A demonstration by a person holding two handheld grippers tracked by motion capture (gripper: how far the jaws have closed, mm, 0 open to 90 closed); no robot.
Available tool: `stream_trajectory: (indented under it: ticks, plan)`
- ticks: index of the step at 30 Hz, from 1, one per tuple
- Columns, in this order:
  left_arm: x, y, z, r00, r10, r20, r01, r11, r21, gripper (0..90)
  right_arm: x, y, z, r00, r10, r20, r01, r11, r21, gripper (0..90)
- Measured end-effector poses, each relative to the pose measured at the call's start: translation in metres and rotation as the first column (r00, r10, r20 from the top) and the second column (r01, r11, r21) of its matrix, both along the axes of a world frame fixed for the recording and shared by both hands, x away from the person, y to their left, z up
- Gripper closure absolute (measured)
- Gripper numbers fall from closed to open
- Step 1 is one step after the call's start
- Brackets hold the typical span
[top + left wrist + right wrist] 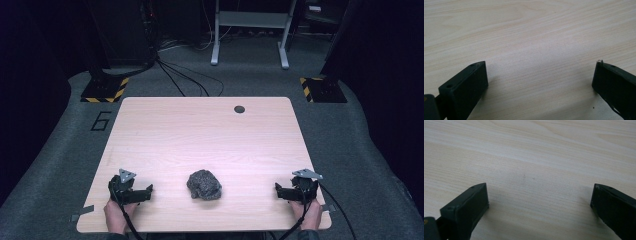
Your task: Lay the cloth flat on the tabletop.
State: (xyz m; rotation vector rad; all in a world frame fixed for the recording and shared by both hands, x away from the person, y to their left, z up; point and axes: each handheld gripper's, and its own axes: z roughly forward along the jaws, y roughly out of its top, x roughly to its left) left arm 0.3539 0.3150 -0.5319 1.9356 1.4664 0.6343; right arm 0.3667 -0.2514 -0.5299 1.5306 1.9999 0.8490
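Two tools rest on one light wooden bench (200, 135), each held by one hand at the near edge. One left tool (131, 192) sits at the near left corner area, with a hand (117, 216) behind it; one right tool (296, 191) sits toward the near right corner, with a hand (310, 214) behind it. Each tool carries one grey three-cornered plate on top and trails one cable off the near edge. Both tools are released: in the left gripper view the left tool (540, 80) shows its two black jaws standing wide apart with bare wood grain between them, and the right gripper view shows the same for the right tool (539, 198). One dark grey speckled lump (204, 184), crumpled in outline, lies on the bench between the two tools, well apart from each and near the front edge. One round dark hole (239, 109) marks the far side of the bench. One figure "6" (101, 121) is marked on the grey floor to the left of the bench. Two yellow-and-black striped base plates (106, 90) stand on the floor beyond the far corners.
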Motion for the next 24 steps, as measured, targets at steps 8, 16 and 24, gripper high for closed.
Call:
stream_trajectory:
  ticks: [8,16,24]
  plan:
    - [0.001,-0.0014,0.0001,1.0,0.004,0.0,-0.004,1.0,0.002,0.2,0.0,0.0003,0.0001,1.0,-0.007,-0.002,0.007,1.0,0.0,1.0]
    - [0.0011,-0.0014,0.0,1.0,0.006,0.0,-0.006,1.0,0.001,0.1,-0.0001,0.0004,0.0007,1.0,-0.008,-0.002,0.008,1.0,0.001,2.7]
    - [0.001,-0.0008,0.0007,0.9999,0.007,-0.008,-0.007,1.0,0.0,0.0,0.002,-0.002,0.0028,0.9995,0.025,-0.02,-0.025,0.9997,0.004,4.5]
